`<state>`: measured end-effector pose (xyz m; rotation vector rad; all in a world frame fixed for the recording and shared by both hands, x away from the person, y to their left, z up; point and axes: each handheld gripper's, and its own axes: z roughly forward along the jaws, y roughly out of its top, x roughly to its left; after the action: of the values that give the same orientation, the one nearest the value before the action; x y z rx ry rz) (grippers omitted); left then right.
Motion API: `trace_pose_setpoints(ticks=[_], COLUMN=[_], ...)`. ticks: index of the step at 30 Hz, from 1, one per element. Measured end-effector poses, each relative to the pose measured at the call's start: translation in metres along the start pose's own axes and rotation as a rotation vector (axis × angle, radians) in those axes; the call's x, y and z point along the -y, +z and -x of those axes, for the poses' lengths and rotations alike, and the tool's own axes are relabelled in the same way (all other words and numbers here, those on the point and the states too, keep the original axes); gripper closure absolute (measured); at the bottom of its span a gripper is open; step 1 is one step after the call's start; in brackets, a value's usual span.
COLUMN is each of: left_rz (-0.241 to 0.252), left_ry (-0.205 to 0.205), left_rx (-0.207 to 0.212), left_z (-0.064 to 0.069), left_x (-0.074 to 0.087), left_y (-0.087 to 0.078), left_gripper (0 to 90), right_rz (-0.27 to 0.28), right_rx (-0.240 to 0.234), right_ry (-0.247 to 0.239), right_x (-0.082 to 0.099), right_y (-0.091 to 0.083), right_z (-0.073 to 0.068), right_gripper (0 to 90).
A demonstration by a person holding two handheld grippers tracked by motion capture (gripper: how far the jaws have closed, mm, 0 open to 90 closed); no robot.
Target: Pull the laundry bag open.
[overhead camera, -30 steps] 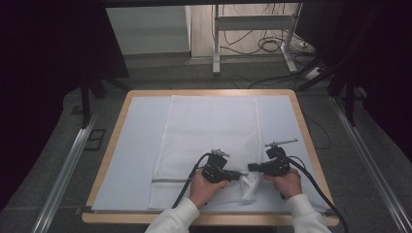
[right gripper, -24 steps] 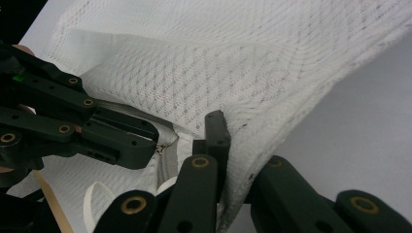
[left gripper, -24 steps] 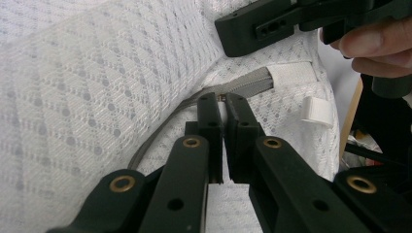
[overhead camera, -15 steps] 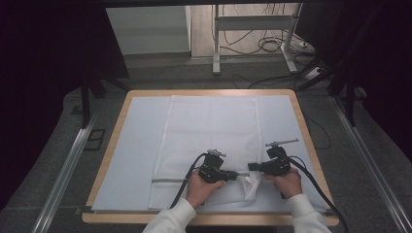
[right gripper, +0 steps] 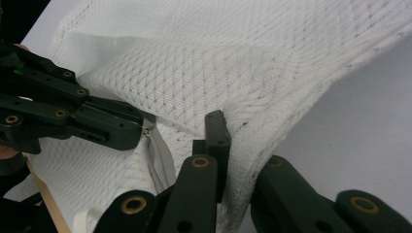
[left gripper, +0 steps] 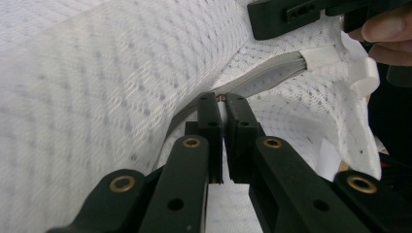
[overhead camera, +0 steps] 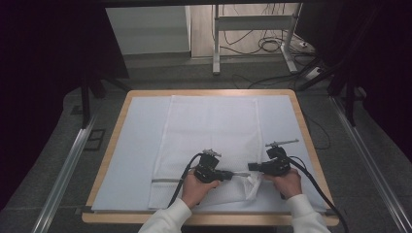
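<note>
The white mesh laundry bag (overhead camera: pixel 209 141) lies flat mid-surface, its grey zipper (left gripper: pixel 272 77) along the near edge. The left tongs (left gripper: pixel 223 99) are clamped on the zipper pull, the right tongs (right gripper: pixel 228 128) on bunched mesh at the corner. The zip is likely being worked; next, a steady pull along its track.

A wood-rimmed table (overhead camera: pixel 112 145) stands on grey carpet (overhead camera: pixel 160 73), with cables (overhead camera: pixel 272 43) and metal rails (overhead camera: pixel 68 170) around it
</note>
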<state>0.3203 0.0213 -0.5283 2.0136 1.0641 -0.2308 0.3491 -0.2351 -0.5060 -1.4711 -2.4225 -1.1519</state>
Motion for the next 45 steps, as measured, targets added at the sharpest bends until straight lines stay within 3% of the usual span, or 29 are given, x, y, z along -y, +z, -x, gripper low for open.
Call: trace_pose_setpoints(ticks=[21,45], left_rz=[-0.004,0.024], left_ry=[0.001,-0.040], left_rx=[-0.005,-0.007], left_z=[-0.008,-0.022], left_x=[0.004,0.011], left_y=[-0.011,-0.028], left_gripper=[87.0,86.9], right_rz=[0.016,0.032], right_rx=[0.004,0.011], right_ry=[0.014,0.012], right_x=[0.002,0.002], right_y=[-0.003,-0.005], right_z=[0.003,0.002], right_gripper=[88.2,88.2])
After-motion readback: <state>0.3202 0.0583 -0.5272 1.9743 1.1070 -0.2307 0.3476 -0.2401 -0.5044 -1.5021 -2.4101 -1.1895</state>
